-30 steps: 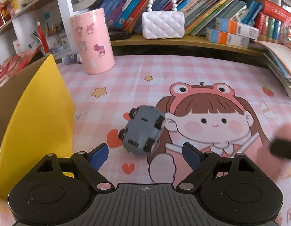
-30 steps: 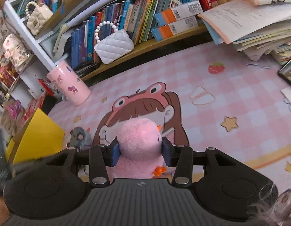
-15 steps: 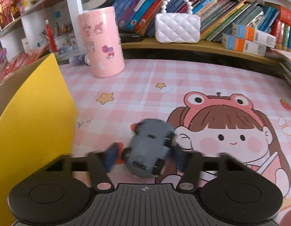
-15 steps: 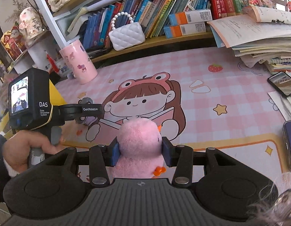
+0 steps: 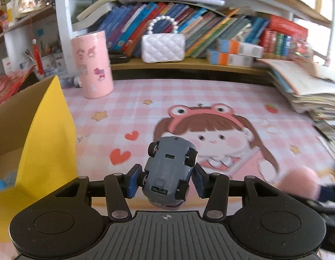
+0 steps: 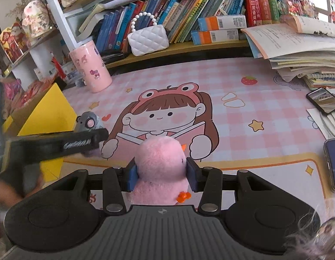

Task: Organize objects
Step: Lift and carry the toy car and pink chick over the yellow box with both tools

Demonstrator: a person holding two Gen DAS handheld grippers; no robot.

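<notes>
white quilted purse; pink canister; phone

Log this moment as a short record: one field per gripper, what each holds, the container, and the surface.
left gripper: shut on the grey toy car, which is wheels-up and lifted off the mat
right gripper: shut on the pink plush toy
container: yellow cardboard box, open, at the left side of the mat
surface: pink checked desk mat with a cartoon girl print

My right gripper is clamping the pink plush toy above the pink mat; my left gripper (blurred) is gripping the grey toy car beside the yellow box.
</notes>
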